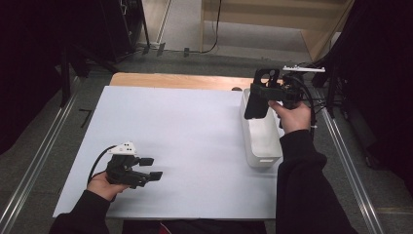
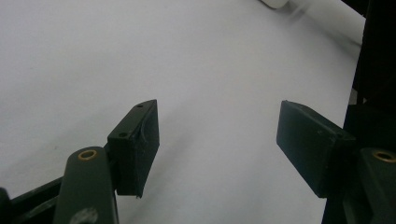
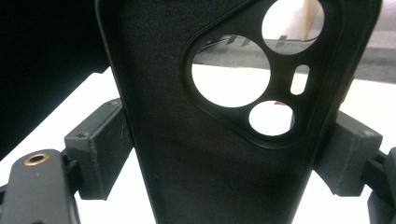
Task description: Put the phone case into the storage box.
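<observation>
Your left hand-held gripper (image 1: pixel 152 168) rests spread and empty, well apart from the white bin (image 1: pixel 261 136). Your right hand-held gripper (image 1: pixel 265 95) pinches the black phone case (image 1: pixel 257 100) above that bin. Carrying step; next, likely lower it into the bin or onto the counter (image 1: pixel 185 141).

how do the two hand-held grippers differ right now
The right hand-held gripper is shut on a black phone case, clamped across its width; the left hand-held gripper has open jaws with nothing between them. The right one is raised above the white bin at the table's right side, while the left sits low over the white tabletop near the front left. Both are black with two jaws.
</observation>
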`<state>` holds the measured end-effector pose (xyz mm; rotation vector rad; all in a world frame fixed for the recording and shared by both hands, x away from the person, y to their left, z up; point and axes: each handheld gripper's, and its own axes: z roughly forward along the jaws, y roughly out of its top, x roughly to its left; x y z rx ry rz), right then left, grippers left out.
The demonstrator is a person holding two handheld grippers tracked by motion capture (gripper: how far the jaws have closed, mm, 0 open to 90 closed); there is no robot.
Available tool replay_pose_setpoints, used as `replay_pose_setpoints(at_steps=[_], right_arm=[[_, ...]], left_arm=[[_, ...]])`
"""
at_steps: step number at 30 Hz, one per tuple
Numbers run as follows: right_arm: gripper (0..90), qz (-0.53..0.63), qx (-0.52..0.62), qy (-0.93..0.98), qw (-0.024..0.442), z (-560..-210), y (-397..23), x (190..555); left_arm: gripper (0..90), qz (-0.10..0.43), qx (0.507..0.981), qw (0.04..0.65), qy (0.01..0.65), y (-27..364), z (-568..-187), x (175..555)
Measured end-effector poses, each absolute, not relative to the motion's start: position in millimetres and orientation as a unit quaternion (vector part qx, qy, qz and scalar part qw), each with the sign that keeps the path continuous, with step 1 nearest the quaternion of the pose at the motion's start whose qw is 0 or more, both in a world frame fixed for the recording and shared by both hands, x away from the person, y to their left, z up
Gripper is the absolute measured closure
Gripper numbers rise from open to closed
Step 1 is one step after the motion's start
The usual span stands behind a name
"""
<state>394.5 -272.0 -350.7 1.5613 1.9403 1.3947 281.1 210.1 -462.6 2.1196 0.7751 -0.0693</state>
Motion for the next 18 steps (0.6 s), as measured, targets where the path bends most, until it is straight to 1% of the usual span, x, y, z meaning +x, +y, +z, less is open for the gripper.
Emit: replay_pose_setpoints(at_steps=[3, 18], right_arm=[[13.6, 0.477, 0.544, 0.673, 0.155, -347.5, -274.7, 402.8], [13.6, 0.460, 0.562, 0.666, 0.168, -350.8, -280.3, 435.0]], left_arm=[[29.6, -0.029, 0.847, 0.429, 0.313, 209.0, -463.8, 280.9], [29.6, -0.032, 0.847, 0.427, 0.315, 209.9, -464.0, 281.3]])
